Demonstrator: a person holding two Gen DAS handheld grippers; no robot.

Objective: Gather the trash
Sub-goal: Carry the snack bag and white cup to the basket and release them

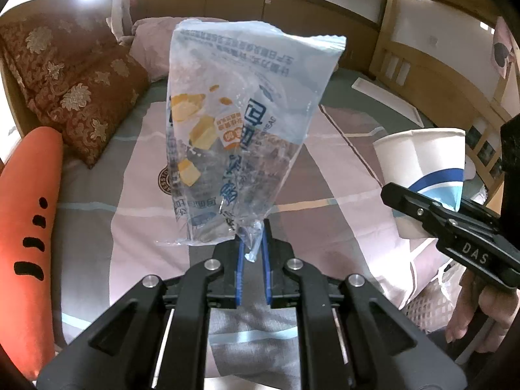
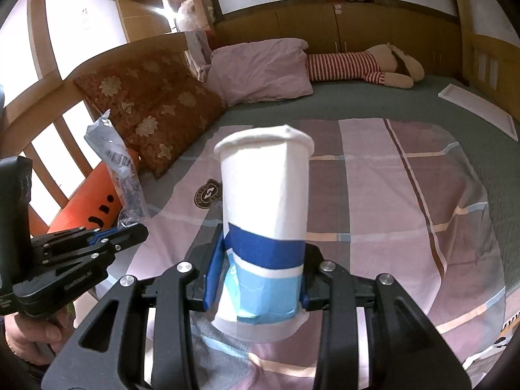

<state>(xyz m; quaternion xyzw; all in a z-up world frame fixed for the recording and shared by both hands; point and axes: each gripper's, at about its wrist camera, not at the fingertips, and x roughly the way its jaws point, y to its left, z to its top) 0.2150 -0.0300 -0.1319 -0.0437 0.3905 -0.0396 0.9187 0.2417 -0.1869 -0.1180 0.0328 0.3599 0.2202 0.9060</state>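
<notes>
Clear plastic wrapper (image 1: 234, 136) pinched by one crumpled corner in my left gripper (image 1: 253, 253), held up over quilt (image 1: 341, 169); thin grip, could slip out w/ fast swing

Paper cup (image 2: 263, 227) squeezed in my right gripper (image 2: 260, 279), upright over quilt, wall creased, more squeeze = collapse

Both tools level, side by side

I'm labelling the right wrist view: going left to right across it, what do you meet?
Left gripper holding the plastic wrapper → brown floral cushion → paper cup in the right gripper → striped plush toy → white flat board.
</notes>
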